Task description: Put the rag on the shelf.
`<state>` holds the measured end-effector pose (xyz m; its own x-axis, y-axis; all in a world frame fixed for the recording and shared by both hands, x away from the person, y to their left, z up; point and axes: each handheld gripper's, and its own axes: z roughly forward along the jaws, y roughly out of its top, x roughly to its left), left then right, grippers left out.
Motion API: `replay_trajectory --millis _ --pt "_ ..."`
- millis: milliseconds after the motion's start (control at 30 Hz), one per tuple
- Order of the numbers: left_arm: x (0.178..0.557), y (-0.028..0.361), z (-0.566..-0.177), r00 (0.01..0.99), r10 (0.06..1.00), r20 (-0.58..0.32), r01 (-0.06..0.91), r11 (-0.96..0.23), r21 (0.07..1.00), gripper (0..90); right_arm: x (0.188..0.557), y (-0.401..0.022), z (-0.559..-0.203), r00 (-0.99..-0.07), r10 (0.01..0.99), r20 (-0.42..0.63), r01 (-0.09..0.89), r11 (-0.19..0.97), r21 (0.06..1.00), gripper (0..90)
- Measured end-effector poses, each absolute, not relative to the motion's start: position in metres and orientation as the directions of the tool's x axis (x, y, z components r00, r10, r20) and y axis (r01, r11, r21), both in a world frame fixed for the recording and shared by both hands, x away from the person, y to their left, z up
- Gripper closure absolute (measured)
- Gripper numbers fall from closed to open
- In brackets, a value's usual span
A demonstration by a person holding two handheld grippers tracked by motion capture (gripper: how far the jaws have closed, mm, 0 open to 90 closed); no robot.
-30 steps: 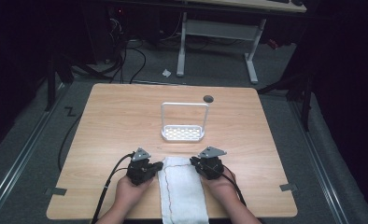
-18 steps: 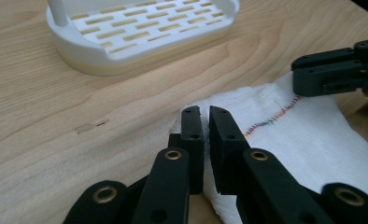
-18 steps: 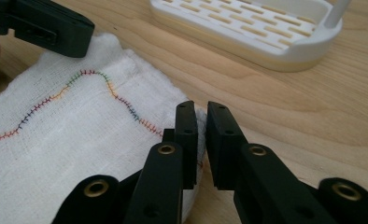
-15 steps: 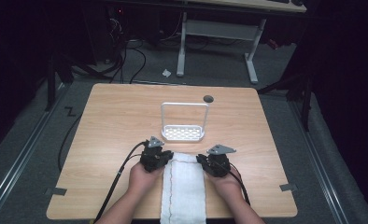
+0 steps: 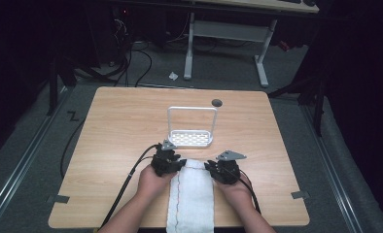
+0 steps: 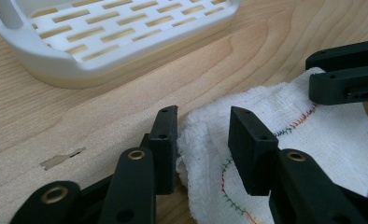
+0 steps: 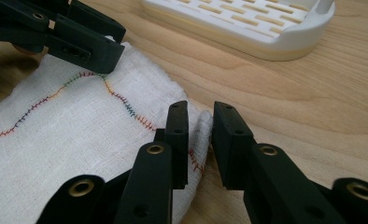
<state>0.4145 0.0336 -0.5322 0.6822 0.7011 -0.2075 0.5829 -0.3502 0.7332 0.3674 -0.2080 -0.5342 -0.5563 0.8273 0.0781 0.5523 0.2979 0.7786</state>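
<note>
A white cloth (image 5: 192,194) with a coloured stitched line lies folded in a long strip at the table's near edge. My left gripper (image 5: 179,164) is at its far left corner. In the left gripper view the jaws (image 6: 203,116) have just been opening, and the bunched corner of the cloth (image 6: 313,135) lies loose between them. My right gripper (image 5: 210,168) is at the far right corner. Its jaws (image 7: 201,109) have also just been opening, with a raised fold of cloth (image 7: 70,135) in the narrow gap.
A white slotted rack (image 5: 191,138) with a tall wire handle stands just beyond the cloth, close to both grippers. A small dark disc (image 5: 217,102) sits near the wooden table's (image 5: 116,126) far edge. Cables trail from each gripper toward the person.
My left gripper has moved right and a little farther up the table onto the cloth's corner. Both pairs of jaws stand wider than before, and the cloth's far edge lies flat.
</note>
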Motion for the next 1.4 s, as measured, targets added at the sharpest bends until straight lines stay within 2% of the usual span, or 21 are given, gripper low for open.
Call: replay_trajectory --millis 100,133,233,433,567,600,667,700,733,767,967,1400 --pt "0.414 0.034 -0.532 0.677 0.705 -0.209 0.591 -0.354 0.725 67.5 0.365 -0.209 -0.532 -0.555 0.828 0.077 0.548 0.294 0.783 74.3" --pt "0.413 0.034 -0.532 0.679 0.707 -0.199 0.586 -0.358 0.727 74.3 0.362 -0.212 -0.529 -0.552 0.830 0.080 0.546 0.288 0.787 71.9" --pt "0.411 0.034 -0.533 0.684 0.704 -0.192 0.580 -0.365 0.728 80.8 0.356 -0.217 -0.528 -0.553 0.830 0.074 0.546 0.294 0.785 68.7" --pt "0.409 0.036 -0.536 0.685 0.699 -0.206 0.574 -0.344 0.743 85.3 0.356 -0.221 -0.532 -0.543 0.832 0.113 0.577 0.272 0.770 61.5" --pt "0.408 0.040 -0.539 0.675 0.698 -0.238 0.582 -0.306 0.753 85.6 0.359 -0.219 -0.537 -0.541 0.830 0.134 0.596 0.266 0.757 60.3" --pt "0.408 0.040 -0.539 0.672 0.699 -0.245 0.583 -0.296 0.756 85.7 0.361 -0.218 -0.538 -0.545 0.825 0.146 0.600 0.263 0.756 62.3" --pt "0.407 0.042 -0.537 0.670 0.698 -0.252 0.581 -0.282 0.763 85.7 0.361 -0.215 -0.538 -0.563 0.812 0.152 0.598 0.273 0.754 72.4" --pt "0.407 0.042 -0.537 0.670 0.698 -0.252 0.581 -0.282 0.763 85.7 0.361 -0.215 -0.538 -0.563 0.812 0.152 0.598 0.273 0.754 72.4" --pt "0.405 0.043 -0.533 0.672 0.697 -0.252 0.572 -0.271 0.774 85.6 0.359 -0.213 -0.537 -0.575 0.807 0.135 0.583 0.289 0.759 83.0" --pt "0.405 0.043 -0.533 0.672 0.697 -0.252 0.572 -0.271 0.774 85.6 0.359 -0.212 -0.536 -0.580 0.805 0.124 0.576 0.298 0.761 84.7" --pt "0.394 0.051 -0.522 0.683 0.695 -0.225 0.523 -0.251 0.815 85.5 0.354 -0.206 -0.529 -0.588 0.803 0.095 0.535 0.298 0.791 85.9" --pt "0.386 0.072 -0.499 0.673 0.700 -0.241 0.475 -0.158 0.866 85.5 0.348 -0.194 -0.498 -0.615 0.788 0.027 0.424 0.301 0.854 86.0"
